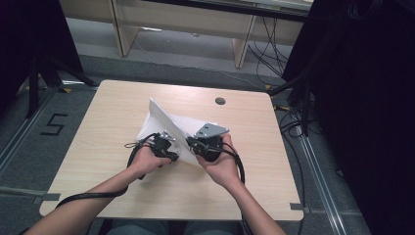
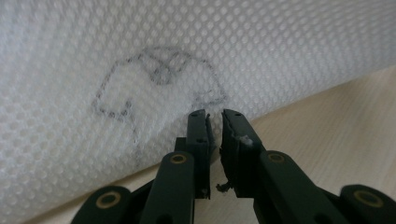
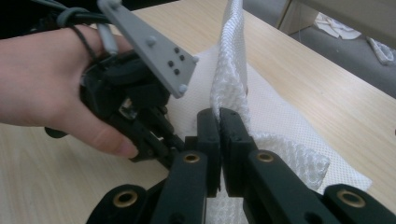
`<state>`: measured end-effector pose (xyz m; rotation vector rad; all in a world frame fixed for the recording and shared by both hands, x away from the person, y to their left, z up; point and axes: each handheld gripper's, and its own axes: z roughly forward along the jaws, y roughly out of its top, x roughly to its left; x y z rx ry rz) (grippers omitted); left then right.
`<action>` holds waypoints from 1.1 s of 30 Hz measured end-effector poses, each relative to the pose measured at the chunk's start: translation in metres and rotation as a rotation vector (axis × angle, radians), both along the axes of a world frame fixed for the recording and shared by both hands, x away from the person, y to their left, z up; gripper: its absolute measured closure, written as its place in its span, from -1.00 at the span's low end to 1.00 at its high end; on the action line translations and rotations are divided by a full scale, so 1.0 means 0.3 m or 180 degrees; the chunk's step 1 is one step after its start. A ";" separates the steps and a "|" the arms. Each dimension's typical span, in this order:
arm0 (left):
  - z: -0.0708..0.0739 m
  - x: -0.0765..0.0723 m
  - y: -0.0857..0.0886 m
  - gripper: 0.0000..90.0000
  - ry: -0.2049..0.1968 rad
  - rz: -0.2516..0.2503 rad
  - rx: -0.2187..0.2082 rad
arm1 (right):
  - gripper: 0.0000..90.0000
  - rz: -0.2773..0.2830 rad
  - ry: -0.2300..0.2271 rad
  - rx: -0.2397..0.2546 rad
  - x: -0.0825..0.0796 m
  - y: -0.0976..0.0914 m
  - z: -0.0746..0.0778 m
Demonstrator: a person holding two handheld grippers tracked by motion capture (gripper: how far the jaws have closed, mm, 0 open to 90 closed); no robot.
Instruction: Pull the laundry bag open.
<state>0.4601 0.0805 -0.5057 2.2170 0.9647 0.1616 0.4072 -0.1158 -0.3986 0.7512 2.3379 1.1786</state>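
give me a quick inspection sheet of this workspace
surface: light wood table with a dark round hole near the far edge
job's things: white mesh sheet, one part lifted, a pencilled outline on it
clutter: nothing seen
grippers: left gripper nearly shut at the sheet's edge, grip unclear; right gripper shut on a bunched fold
cables: black cable trails along the left forearm; more on the floor at right
surroundings: grey floor, a taped 5 at left, wooden furniture legs behind

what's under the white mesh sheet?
The wooden table shows bare around the white mesh sheet, which both grippers lift at its near edge. A grey pencil-like outline shows on the mesh. The tabletop beneath the sheet is covered.
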 end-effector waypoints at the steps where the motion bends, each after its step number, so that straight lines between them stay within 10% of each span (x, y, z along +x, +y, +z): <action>1: -0.001 -0.001 0.001 0.79 0.0002 0.0014 -0.0013 | 0.97 0.0028 -0.0006 -0.0015 -0.005 0.005 0.001; 14: 0.045 -0.022 0.152 0.77 -0.0022 0.0093 -0.0045 | 0.97 0.0135 -0.0055 -0.0138 -0.022 0.006 -0.035; 33: 0.299 -0.061 0.413 0.67 -0.0663 0.0680 -0.0613 | 0.97 0.0491 0.0069 -0.0220 -0.088 0.041 -0.089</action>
